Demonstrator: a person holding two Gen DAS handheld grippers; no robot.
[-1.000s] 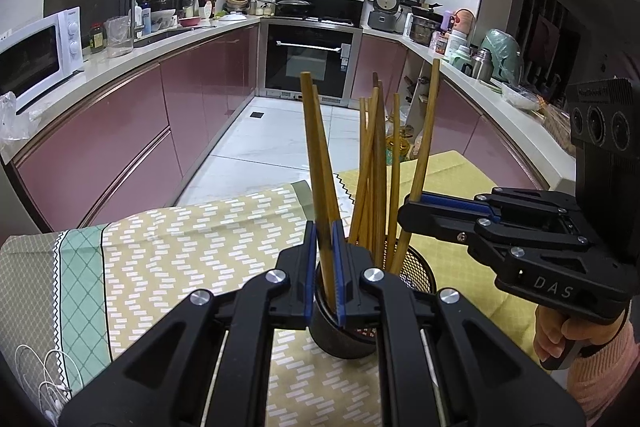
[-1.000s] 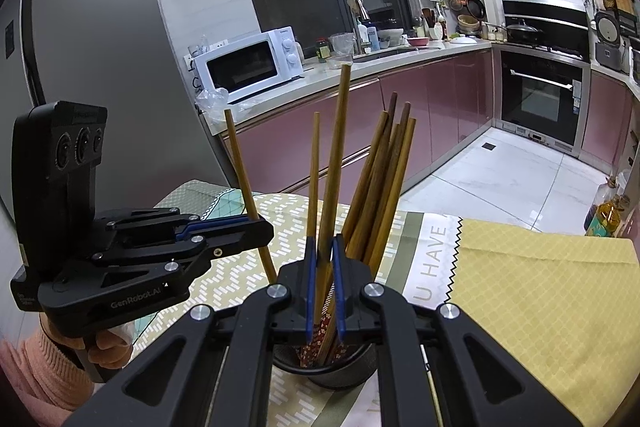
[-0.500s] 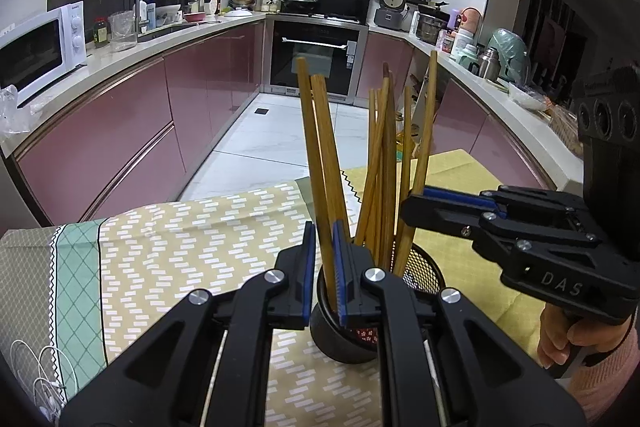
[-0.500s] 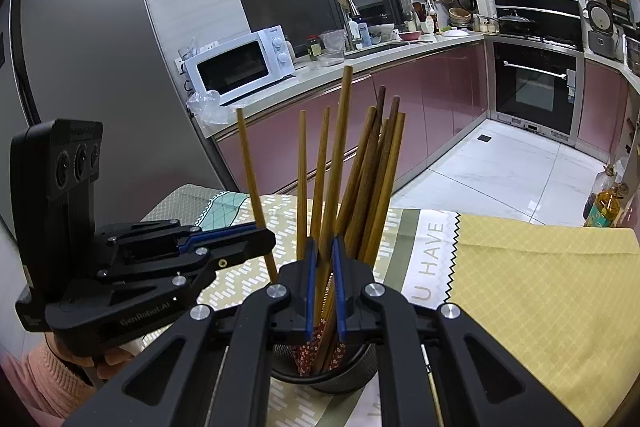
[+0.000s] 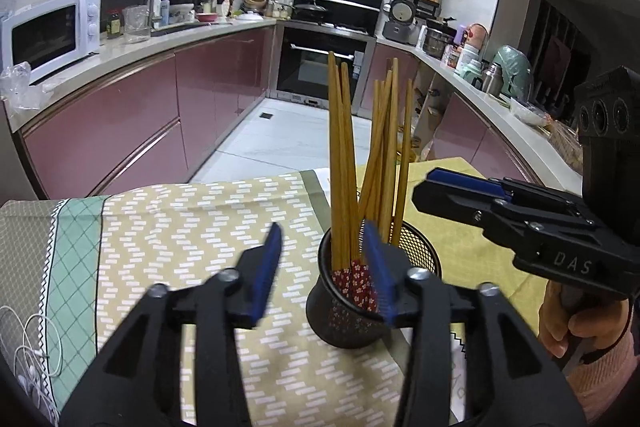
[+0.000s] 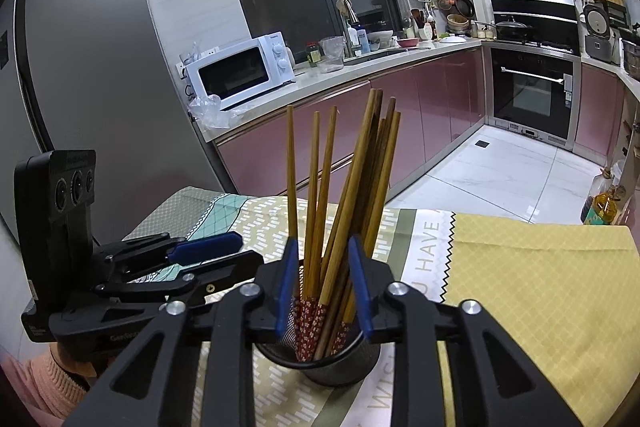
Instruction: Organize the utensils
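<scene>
A black mesh holder [image 5: 352,303] stands on the table and holds several wooden chopsticks [image 5: 340,163] upright, their patterned red ends down inside. My left gripper [image 5: 326,267] is open, its right finger in front of the holder, gripping nothing. In the right wrist view the holder [image 6: 320,359] sits just behind my right gripper [image 6: 322,287], which is open with the chopsticks [image 6: 348,187] standing between its fingers. The right gripper also shows in the left wrist view [image 5: 460,187], and the left gripper in the right wrist view [image 6: 208,247].
The table carries a patterned cloth [image 5: 180,219] and a yellow cloth [image 6: 540,287]. White cables [image 5: 32,351] lie at the left edge. Kitchen counters with a microwave [image 6: 240,73] and an oven [image 5: 320,63] stand beyond the table.
Both grippers have opened and let go of their chopsticks, which now stand loose in the holder. The left gripper has shifted to the left.
</scene>
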